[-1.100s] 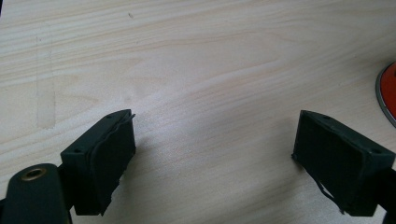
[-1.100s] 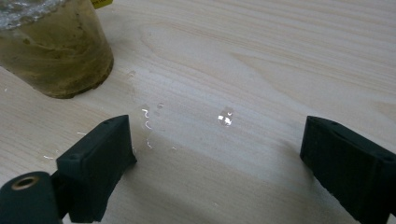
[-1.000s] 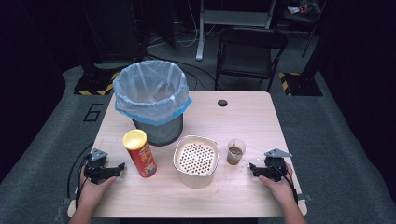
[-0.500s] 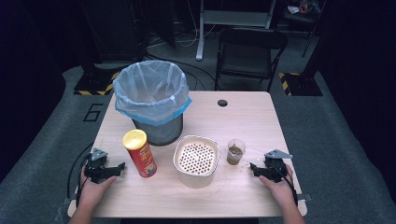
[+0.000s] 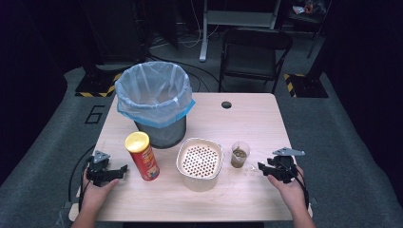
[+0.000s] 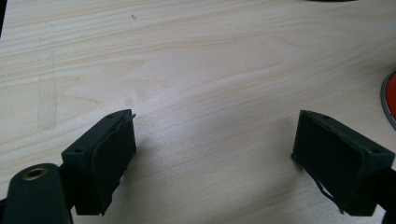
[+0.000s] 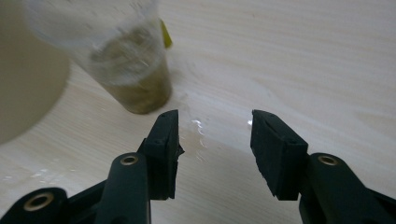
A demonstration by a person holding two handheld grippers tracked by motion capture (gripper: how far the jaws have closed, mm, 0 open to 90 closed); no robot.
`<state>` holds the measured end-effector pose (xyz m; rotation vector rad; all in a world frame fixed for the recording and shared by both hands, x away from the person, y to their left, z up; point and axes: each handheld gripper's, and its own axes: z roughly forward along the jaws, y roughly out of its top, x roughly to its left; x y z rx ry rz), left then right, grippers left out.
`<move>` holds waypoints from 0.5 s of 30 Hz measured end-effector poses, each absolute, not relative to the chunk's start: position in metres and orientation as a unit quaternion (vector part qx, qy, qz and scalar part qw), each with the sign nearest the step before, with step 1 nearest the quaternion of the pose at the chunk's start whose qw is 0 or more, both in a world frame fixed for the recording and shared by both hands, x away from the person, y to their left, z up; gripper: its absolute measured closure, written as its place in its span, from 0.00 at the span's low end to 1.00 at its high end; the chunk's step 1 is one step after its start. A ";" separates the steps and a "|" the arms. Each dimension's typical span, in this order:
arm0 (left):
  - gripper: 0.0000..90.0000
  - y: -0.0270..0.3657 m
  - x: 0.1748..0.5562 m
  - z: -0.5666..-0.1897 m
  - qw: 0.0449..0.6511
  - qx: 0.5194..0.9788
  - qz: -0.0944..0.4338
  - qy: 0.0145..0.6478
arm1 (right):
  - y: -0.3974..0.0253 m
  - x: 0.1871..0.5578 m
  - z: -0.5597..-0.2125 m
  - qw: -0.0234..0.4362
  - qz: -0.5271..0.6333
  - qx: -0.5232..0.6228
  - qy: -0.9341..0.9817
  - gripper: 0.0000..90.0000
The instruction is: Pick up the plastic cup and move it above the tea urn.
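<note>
A red chip can with a yellow lid [image 5: 142,155] stands at the table's front left. Right of it sits a cream bowl with a perforated insert [image 5: 199,161], then a clear plastic cup of brownish liquid [image 5: 240,154] [image 7: 128,65]. My left gripper [image 5: 119,171] [image 6: 215,168] rests on the table left of the can, open, jaws wide with bare wood between them; the can's red edge [image 6: 390,100] shows at the far right. My right gripper [image 5: 262,167] [image 7: 215,140] lies right of the cup, open and holding nothing, with the cup just beyond its left jaw.
A grey bin lined with a pale blue bag [image 5: 154,102] stands behind the can. A dark round hole [image 5: 226,105] marks the table's back. A few wet drops [image 7: 198,126] lie near the cup. A black chair [image 5: 254,54] stands beyond the table.
</note>
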<state>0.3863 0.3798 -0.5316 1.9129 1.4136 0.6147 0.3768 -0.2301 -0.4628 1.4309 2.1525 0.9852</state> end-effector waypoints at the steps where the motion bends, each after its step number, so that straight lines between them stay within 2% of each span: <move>1: 0.14 0.380 0.386 -0.532 0.336 0.733 0.235 0.543 | -0.227 0.376 -0.455 0.183 0.357 0.504 0.765 0.57; 2: 0.14 0.380 0.386 -0.532 0.335 0.733 0.237 0.542 | -0.221 0.376 -0.439 0.181 0.365 0.492 0.770 0.56; 8: 0.14 0.380 0.387 -0.532 0.336 0.733 0.237 0.542 | -0.189 0.384 -0.401 0.167 0.386 0.461 0.782 0.56; 15: 0.14 0.380 0.387 -0.531 0.335 0.733 0.235 0.543 | -0.152 0.396 -0.384 0.150 0.405 0.433 0.791 0.61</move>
